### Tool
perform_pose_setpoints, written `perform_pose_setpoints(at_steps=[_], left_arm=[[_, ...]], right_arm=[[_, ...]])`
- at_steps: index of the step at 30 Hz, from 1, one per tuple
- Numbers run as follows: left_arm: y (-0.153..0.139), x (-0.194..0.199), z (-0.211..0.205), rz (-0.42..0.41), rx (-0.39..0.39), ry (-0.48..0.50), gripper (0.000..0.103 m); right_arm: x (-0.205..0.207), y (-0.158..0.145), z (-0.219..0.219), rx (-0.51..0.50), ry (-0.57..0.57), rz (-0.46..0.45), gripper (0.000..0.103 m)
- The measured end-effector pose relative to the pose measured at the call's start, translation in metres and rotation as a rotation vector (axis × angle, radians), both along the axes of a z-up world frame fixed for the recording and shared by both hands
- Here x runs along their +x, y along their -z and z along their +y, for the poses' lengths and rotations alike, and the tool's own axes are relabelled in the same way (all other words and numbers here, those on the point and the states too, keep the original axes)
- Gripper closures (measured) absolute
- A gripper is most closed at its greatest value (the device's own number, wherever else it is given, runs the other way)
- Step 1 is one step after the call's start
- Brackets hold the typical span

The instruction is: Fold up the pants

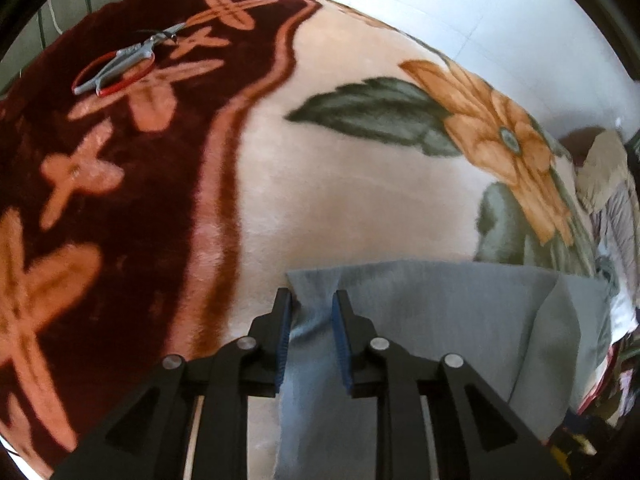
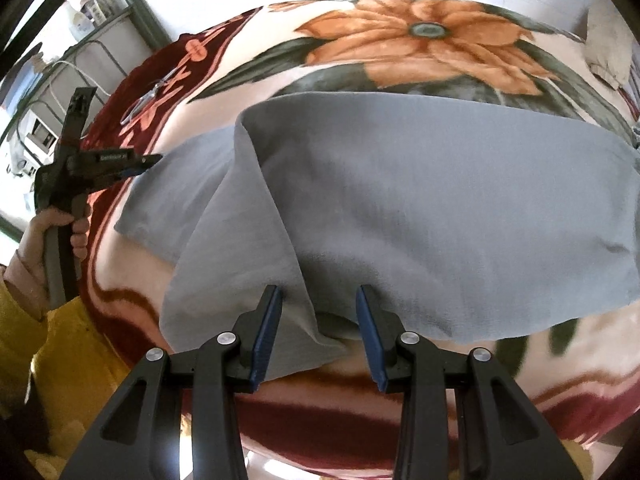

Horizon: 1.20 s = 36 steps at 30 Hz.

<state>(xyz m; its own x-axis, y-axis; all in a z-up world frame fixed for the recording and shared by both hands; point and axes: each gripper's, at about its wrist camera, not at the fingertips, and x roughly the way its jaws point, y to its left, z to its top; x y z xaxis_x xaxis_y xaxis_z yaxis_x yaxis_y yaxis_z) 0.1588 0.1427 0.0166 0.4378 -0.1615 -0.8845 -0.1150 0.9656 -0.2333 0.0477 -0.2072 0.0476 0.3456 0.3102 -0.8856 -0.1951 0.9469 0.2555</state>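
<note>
- While both tongs sit over a floral blanket (image 1: 360, 184), the grey pants (image 2: 440, 208) lie spread on it, partly folded, with one layer turned over another.
- Left tongs (image 1: 312, 300): jaws parted, blue pads either side of a bunched edge of the pants without pressing on it; released. In the right wrist view the left tongs (image 2: 150, 160) appear at the far left, tips at the pants' left corner, handle held in a hand (image 2: 52, 236).
- Right tongs (image 2: 318, 292): jaws wide apart, straddling the near hem where a folded ridge of cloth runs down between the pads; released, cloth not pinched.
- Pants: directly ahead of the right tongs, reaching right and away; ahead and to the right of the left tongs.
- Scissors (image 1: 124, 62): red-handled, on the dark red border of the blanket, well apart from the left tongs, far ahead to the left.
- Yellow sleeve (image 2: 72, 356): below the hand, left of the right tongs.
</note>
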Motion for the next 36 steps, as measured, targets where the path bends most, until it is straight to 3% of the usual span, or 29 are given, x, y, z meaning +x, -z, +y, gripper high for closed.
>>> perform_pose_setpoints(at_steps=[2,4,10,14,19,22,24,26,29,33,36], left_arm=[[0.003,0.001,0.000,0.001,-0.016,-0.014,0.087],[0.002,0.001,-0.002,-0.007,-0.016,-0.005,0.098],[-0.015,-0.007,-0.010,-0.093,0.108,0.029,0.100],[-0.016,-0.004,-0.006,-0.091,0.123,0.042,0.100],[-0.011,-0.004,-0.009,-0.066,0.161,0.072,0.097],[-0.012,-0.012,-0.007,-0.060,0.120,0.071,0.097],[-0.015,-0.019,-0.007,-0.054,0.119,0.084,0.097],[-0.019,-0.025,-0.007,-0.054,0.122,0.090,0.095],[-0.030,-0.038,-0.005,-0.062,0.105,0.098,0.089],[-0.045,-0.055,0.000,-0.082,0.123,0.090,0.076],[-0.052,-0.063,0.009,-0.088,0.121,0.066,0.073]], right_arm=[[-0.001,0.002,0.002,-0.002,-0.014,0.001,0.064],[0.000,0.004,0.005,-0.001,-0.022,0.004,0.064],[0.000,0.009,0.011,0.001,-0.043,0.017,0.064],[-0.001,0.011,0.016,0.014,-0.068,0.036,0.064],[0.003,0.012,0.029,-0.004,-0.117,0.044,0.064],[0.005,0.012,0.032,0.014,-0.131,0.056,0.064],[0.005,0.009,0.034,0.016,-0.135,0.049,0.067],[0.004,0.006,0.037,0.026,-0.144,0.041,0.079],[0.002,-0.002,0.045,0.048,-0.162,0.016,0.090],[0.004,-0.019,0.062,0.085,-0.207,-0.021,0.090],[0.013,-0.031,0.079,0.132,-0.238,-0.039,0.090]])
